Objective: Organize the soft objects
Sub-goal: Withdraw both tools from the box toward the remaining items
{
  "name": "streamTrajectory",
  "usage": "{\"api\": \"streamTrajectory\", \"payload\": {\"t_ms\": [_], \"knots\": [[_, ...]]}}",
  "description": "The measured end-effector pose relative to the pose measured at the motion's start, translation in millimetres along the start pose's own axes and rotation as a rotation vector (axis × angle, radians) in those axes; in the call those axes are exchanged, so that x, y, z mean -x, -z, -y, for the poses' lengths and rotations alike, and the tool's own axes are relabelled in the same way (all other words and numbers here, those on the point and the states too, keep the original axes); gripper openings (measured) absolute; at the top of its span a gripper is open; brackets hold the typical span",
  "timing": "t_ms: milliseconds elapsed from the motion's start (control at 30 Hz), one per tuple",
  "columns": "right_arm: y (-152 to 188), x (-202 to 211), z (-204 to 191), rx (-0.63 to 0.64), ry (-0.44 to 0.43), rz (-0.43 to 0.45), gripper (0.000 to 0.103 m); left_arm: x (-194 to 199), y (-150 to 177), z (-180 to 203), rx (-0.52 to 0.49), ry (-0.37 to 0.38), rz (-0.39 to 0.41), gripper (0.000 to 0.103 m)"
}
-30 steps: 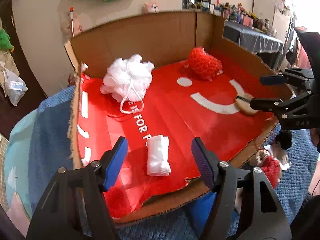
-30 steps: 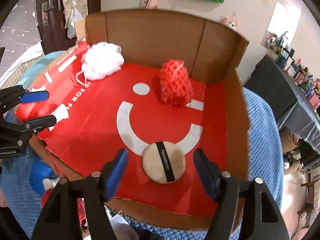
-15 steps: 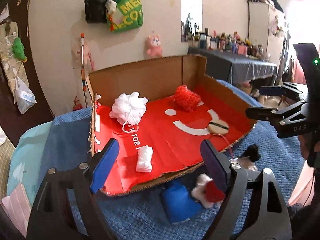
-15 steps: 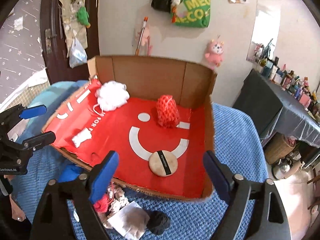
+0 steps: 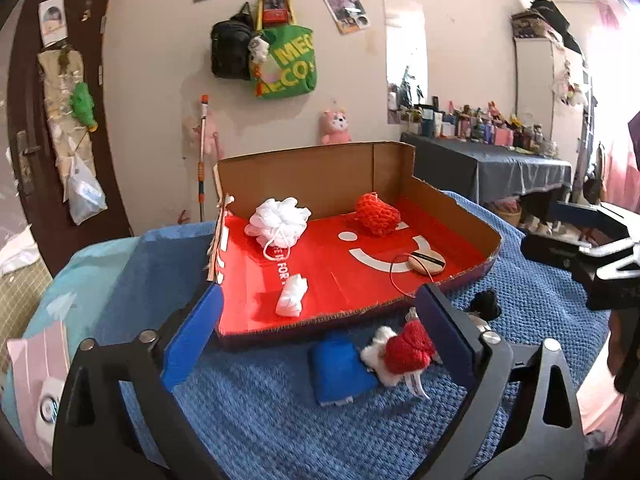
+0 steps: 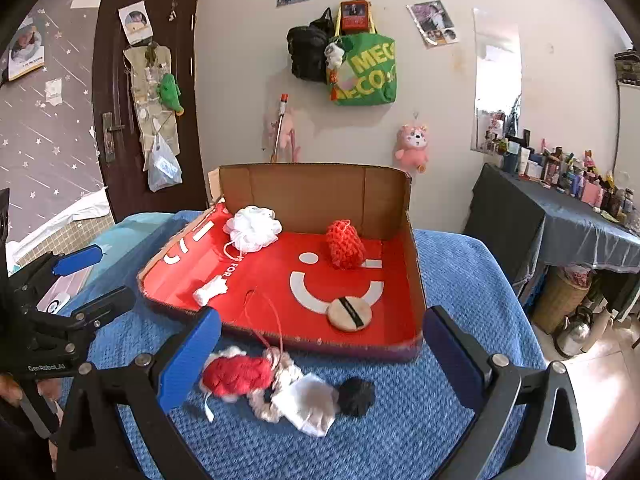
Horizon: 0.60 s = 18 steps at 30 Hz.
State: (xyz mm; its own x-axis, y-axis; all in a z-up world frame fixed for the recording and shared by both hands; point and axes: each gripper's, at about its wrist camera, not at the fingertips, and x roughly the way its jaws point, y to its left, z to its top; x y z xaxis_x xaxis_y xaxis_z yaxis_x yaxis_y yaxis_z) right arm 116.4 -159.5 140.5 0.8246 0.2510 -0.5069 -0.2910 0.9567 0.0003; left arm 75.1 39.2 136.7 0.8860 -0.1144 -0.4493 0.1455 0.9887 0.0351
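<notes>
An open cardboard box (image 5: pixel 320 178) with a red floor lies on the bed. In it are a white bath pouf (image 5: pixel 280 220), a red knitted ball (image 5: pixel 378 214), a round powder puff (image 5: pixel 426 260) and a small folded white cloth (image 5: pixel 292 300). In front of the box lie a blue pad (image 5: pixel 340 368), a red knitted piece (image 6: pixel 238 372), a white cloth (image 6: pixel 308 404) and a black pompom (image 6: pixel 356 396). My left gripper (image 5: pixel 319 294) and right gripper (image 6: pixel 322 316) hover before the box. Both sets of jaws are opening and their pads touch nothing.
A blue knitted blanket (image 5: pixel 280 420) covers the bed. A dark door (image 6: pixel 120 120) stands at the left. A dark-draped table (image 6: pixel 560 224) crowded with bottles is at the right, and a kettle (image 6: pixel 576 330) sits on the floor beside it. Bags (image 6: pixel 360 68) hang on the wall.
Both grippers have pulled back and up from the box and their jaws have widened. The folded cloth and the puff stay in the box. The loose items before the box came into view.
</notes>
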Motion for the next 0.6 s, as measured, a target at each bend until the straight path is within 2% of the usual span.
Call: {"api": "streamTrajectory", "payload": {"t_ms": [300,600], "knots": [[52.2,9.5,-0.7,-0.03,0.062,0.0,0.103,11.5,37.9,13.1,0.036,-0.01,0.004,0.099],[98.9,-2.1,7.0,-0.081,0.098,-0.055,0.103,-4.3,77.1,18.0,0.064,-0.002,-0.085,0.099]]}}
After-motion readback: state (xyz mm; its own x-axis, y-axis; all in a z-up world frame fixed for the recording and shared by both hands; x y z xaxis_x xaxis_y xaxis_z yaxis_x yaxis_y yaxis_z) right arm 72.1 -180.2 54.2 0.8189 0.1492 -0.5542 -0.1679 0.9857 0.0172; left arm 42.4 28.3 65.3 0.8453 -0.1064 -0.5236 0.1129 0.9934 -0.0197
